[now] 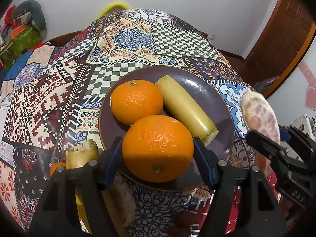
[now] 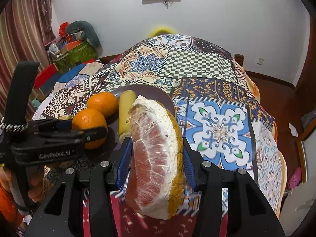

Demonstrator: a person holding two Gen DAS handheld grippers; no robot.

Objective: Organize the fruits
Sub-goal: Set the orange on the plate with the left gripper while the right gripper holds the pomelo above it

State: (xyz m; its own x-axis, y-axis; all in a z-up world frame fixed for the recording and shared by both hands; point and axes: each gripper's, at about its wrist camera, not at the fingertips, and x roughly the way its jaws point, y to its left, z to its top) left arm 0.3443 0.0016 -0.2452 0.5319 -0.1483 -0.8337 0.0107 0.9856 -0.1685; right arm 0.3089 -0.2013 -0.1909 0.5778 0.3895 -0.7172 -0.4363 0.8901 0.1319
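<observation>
My left gripper (image 1: 157,141) is shut on a large orange (image 1: 158,148), its blue pads pressed to both sides, over the near rim of a dark purple plate (image 1: 221,106). I cannot tell whether that orange touches the plate. On the plate lie a second orange (image 1: 136,100) and a pale yellow sugarcane piece (image 1: 185,108). My right gripper (image 2: 157,141) is shut on a pink pomelo wedge (image 2: 154,154), held above the cloth to the right of the plate (image 2: 158,93). The right wrist view shows the left gripper (image 2: 94,132) with its orange (image 2: 88,120) at the left.
Another sugarcane piece (image 1: 82,154) and a small orange (image 1: 57,166) lie on the patterned tablecloth (image 1: 49,108) left of the plate. Boxes and clutter (image 2: 75,47) stand beyond the table's far left. A wooden door (image 1: 282,35) is at the right.
</observation>
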